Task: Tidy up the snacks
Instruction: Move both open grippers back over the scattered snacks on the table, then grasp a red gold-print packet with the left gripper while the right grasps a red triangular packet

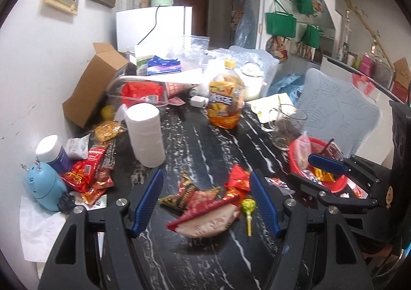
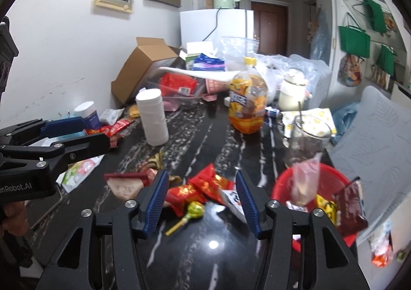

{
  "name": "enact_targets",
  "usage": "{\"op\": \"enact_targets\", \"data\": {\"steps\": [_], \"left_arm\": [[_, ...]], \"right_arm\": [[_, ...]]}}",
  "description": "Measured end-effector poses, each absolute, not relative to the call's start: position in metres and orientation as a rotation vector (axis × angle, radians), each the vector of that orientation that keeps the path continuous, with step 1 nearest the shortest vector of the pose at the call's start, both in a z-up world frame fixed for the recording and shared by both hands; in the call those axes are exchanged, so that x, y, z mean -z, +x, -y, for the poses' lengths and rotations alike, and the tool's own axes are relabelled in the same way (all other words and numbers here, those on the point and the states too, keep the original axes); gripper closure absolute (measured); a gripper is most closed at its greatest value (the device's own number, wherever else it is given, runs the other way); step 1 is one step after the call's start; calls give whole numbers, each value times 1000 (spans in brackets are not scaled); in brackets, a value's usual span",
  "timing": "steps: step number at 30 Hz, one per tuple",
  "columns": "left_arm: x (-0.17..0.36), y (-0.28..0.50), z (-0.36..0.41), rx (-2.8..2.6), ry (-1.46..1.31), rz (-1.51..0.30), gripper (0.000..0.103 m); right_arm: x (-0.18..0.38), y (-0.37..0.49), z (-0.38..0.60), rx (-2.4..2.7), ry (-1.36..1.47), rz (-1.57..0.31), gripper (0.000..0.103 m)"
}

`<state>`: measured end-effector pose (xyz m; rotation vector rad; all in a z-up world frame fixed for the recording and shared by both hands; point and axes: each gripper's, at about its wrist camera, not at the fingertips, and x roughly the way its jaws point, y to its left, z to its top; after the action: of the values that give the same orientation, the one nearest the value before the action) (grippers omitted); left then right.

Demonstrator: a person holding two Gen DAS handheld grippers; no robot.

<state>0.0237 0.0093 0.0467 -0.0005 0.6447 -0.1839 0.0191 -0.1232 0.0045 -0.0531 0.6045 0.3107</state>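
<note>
Both grippers held over dark marbled desk [image 1: 195, 141], nothing gripped. Left gripper [image 1: 206, 197] fingers wide, astride wrapper pile [image 1: 205, 202]. Right gripper [image 2: 203, 198] fingers narrower, apart, red packets [image 2: 203, 184] and lollipop [image 2: 194, 210] between, untouched. Red basket [image 2: 282, 187] at near right, part filled. Advised: one packet pinched at centre, lifted clear before carry to basket; lollipop stick judged prone to slip.
</note>
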Motion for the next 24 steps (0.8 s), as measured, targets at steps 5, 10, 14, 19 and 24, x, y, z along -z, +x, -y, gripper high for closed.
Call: {"op": "enact_targets", "data": {"steps": [5,10,14,19,24], "left_arm": [[-42,44,-20,159,-13,-660,34],[-29,71,-28,159,-35,-712,34],[-16,93,-31,159,-37,-752,34],[6,118,-29,164,-35,-822,34],[26,132,-28,175,-44,-881,34]], "right_arm": [[-3,39,114,-329,-64,-615,47],[4,64,107,-341,-82,-640,45],[13,85,106,-337,-87,-670,42],[28,108,106,-334,-107,-710,39],[47,124,107,-360,-107,-761,35]]}}
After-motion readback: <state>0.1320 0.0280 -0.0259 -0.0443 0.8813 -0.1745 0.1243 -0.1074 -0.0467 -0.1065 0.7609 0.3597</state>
